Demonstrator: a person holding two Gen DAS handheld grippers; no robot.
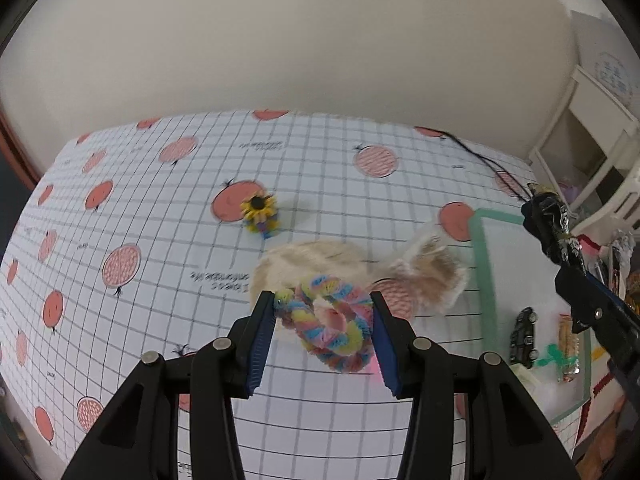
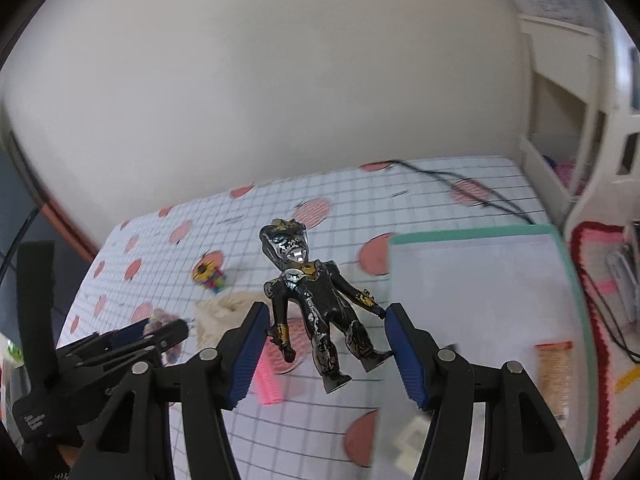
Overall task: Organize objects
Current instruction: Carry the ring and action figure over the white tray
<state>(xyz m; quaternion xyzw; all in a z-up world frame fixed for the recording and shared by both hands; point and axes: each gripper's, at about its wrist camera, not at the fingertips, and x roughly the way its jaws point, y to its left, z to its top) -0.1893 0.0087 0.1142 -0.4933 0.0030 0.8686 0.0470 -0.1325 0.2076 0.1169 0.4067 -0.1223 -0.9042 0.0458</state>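
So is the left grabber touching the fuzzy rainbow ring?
Touching. In the left wrist view, both blue pads of the left gripper press against the sides of the fuzzy rainbow ring, with no gap showing on either side.

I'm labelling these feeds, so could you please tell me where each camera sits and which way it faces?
Left wrist: sits behind the left claw, looking forward and down over the grid tablecloth; its fingers grip a rainbow chenille ring.
Right wrist: sits behind the right claw, facing the same table; a black figure hangs between its fingers.
Shared: sunflower toy, green-edged mat, and each view shows the other claw.
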